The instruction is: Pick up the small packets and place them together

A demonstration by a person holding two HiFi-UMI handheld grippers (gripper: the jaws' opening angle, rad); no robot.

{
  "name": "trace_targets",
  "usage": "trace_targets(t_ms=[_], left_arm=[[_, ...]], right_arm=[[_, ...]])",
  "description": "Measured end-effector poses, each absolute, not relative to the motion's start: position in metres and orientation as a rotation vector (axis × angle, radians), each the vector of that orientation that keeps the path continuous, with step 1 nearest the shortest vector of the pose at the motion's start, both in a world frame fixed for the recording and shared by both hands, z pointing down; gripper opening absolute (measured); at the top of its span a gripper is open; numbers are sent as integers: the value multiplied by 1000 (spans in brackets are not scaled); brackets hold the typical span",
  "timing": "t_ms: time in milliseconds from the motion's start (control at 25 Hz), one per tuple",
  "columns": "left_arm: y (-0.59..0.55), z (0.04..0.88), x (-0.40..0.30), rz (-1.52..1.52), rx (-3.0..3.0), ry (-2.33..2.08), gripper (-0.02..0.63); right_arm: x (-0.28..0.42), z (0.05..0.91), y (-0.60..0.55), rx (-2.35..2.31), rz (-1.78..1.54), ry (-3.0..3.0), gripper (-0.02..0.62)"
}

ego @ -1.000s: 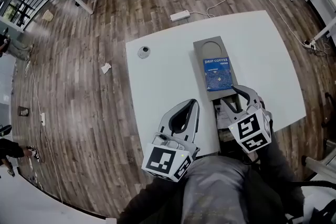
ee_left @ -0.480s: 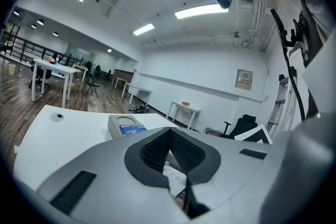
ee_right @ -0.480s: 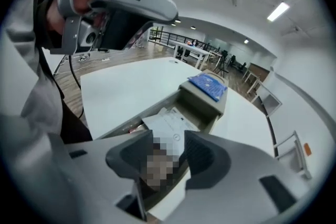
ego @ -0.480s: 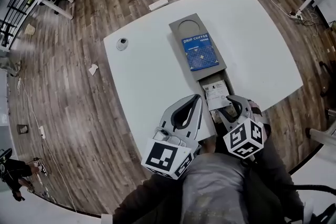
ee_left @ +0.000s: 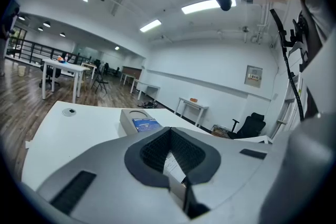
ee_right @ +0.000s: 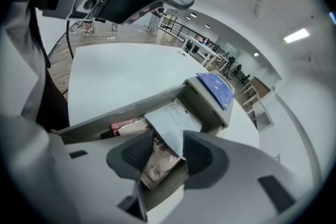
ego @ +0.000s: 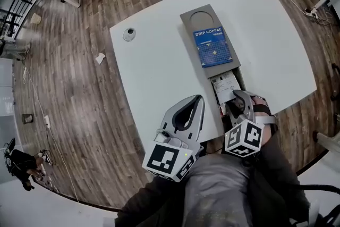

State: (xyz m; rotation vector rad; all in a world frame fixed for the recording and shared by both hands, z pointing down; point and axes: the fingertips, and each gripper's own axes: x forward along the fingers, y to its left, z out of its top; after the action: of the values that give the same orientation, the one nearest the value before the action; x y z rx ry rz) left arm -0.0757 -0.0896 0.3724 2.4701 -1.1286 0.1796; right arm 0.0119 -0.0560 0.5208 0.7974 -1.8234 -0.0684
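Pickup looks under way: right hand-held gripper, jaws wide, straddles packets at six o'clock in the tray; closing should follow.

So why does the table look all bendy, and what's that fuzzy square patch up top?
Head view: the wide lens bends the table at its edges. Left gripper view: black rounded corners, the ceiling lights glare, and the mosaic patch was added afterwards to hide a face. Right gripper view: same curving.
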Motion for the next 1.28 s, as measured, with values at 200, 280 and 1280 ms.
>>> trace_targets(t_ms=[200, 280, 1280], left_arm=[[-100, 375, -85, 168, 2434, -1180, 3], [-105, 377, -88, 162, 2421, -1198, 3], [-94, 330, -67, 28, 2584, -1088, 3]], right_arm=[[11, 517, -77, 802, -151, -1802, 46], [9, 517, -84, 798, -166, -1799, 41], [5, 435, -71, 957, -256, -1830, 6]])
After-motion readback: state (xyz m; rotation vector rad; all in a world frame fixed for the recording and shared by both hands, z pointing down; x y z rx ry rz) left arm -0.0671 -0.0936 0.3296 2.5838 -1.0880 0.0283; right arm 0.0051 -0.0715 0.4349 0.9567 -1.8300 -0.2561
